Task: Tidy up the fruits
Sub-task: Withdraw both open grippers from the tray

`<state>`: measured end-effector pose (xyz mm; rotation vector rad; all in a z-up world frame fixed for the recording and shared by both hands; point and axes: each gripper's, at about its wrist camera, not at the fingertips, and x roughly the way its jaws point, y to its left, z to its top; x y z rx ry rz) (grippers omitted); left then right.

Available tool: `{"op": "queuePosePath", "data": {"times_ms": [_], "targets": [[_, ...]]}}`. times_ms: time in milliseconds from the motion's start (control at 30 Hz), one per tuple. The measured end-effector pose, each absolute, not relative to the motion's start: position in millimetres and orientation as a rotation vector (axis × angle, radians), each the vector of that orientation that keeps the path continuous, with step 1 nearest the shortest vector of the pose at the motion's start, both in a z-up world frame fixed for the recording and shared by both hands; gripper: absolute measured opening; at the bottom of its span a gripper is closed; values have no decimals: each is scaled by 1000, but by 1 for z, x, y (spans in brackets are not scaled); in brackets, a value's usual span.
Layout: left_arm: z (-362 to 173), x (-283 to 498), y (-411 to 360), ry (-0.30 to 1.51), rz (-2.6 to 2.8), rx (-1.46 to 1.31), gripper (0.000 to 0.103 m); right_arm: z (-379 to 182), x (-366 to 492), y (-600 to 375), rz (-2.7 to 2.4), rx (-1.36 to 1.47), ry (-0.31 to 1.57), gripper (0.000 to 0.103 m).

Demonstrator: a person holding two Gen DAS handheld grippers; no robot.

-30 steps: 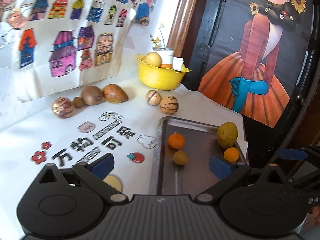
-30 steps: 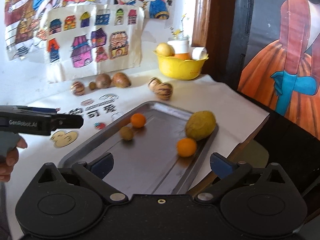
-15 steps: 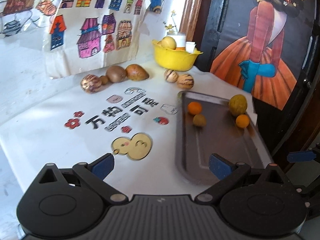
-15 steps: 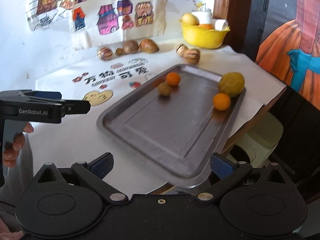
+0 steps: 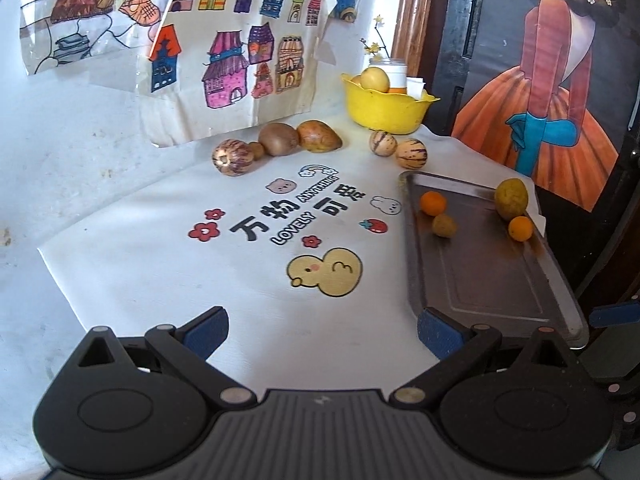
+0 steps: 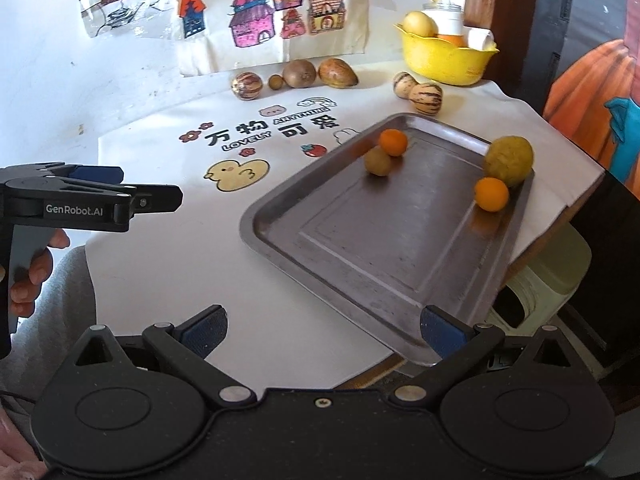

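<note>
1. White cloth printed with a yellow duck and black lettering covers the bench, and children's house drawings hang on the wall in the upper part of both views.
2. A metal tray lies at the right of the cloth, one corner jutting past the bench edge in the right wrist view.
3. Four fruits sit at the tray's far end: a small orange touching a small greenish-brown fruit, and at the far right rim a large yellow-green fruit with a second orange just beside it.
4. A yellow bowl holding a pale round fruit stands at the upper right, beside two striped fruits.
5. More fruits line the cloth under the drawings: a striped round one, a kiwi and a brown oval one.
6. The left tongs are spread wide apart over the cloth, holding nothing.
7. The right tongs are likewise spread apart over the near tray corner, holding nothing.
</note>
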<state>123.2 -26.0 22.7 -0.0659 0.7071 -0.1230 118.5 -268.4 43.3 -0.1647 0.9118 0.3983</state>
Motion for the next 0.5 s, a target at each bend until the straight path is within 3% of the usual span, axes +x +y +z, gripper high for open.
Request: {"op": "queuePosePath", "data": {"times_ms": [500], "targets": [[21,164,20,704,-4,-119,103,50,191,-241,517,-216,876,102]]}}
